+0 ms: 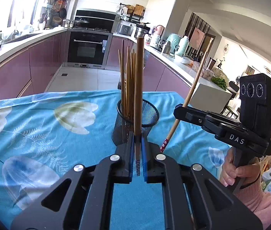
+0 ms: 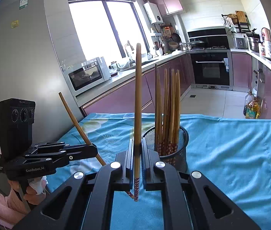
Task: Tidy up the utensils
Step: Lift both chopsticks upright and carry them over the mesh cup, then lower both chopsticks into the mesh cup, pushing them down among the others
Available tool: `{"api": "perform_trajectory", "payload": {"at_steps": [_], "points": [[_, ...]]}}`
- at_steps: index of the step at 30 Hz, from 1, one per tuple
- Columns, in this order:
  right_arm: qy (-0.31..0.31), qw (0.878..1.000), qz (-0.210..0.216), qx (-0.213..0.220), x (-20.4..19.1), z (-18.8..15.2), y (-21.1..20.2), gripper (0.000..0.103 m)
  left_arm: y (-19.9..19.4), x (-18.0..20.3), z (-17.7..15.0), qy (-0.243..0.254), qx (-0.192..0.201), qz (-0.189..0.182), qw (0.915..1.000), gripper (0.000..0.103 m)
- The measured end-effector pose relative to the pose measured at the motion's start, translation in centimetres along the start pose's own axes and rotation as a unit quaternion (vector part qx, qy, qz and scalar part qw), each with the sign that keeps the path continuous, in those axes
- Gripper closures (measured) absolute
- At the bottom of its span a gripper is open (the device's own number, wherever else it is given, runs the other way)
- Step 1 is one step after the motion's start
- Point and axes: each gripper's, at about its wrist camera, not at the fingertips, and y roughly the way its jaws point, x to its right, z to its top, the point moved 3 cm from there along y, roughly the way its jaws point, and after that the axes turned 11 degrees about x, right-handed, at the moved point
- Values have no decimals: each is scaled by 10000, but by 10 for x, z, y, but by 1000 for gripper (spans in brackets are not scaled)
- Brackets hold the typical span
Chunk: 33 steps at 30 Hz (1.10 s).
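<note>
Two chopsticks up in the air, one per hand. The left gripper (image 1: pixel 137 149) is clamped on a chopstick (image 1: pixel 138 88) low on its shaft, patterned end hanging below the pads; the right gripper (image 2: pixel 137 153) pinches its own chopstick (image 2: pixel 137 103) the same way. Both sticks stand near upright, just beside the mesh cup (image 1: pixel 135 122), which already holds a bundle of chopsticks (image 2: pixel 167 105).

To drop them cleanly, my read is: bring each patterned end over the open side of the rim, clear of the bundle, lower it inside, then release. One at a time looks safer, so the grippers don't crowd each other. The cup looks light; a knock on the rim might tip it, though that's hard to judge through this lens.

Underneath, a blue floral cloth (image 2: pixel 231 149) covers the table. Beyond it lies a kitchen with pink cabinets (image 1: pixel 43 65).
</note>
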Motion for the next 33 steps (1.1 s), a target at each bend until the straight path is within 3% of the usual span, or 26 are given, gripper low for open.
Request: {"api": "perform_trajectory", "payload": {"at_steps": [16,33], "points": [[-224,9992,-75,319,-1,32,-11,97,-2,12,36,201,320,-22,9993,95],[-254,9991,-67,333,-1,35,-9,97,-1,23,47,401,409,44,9983,95]]}}
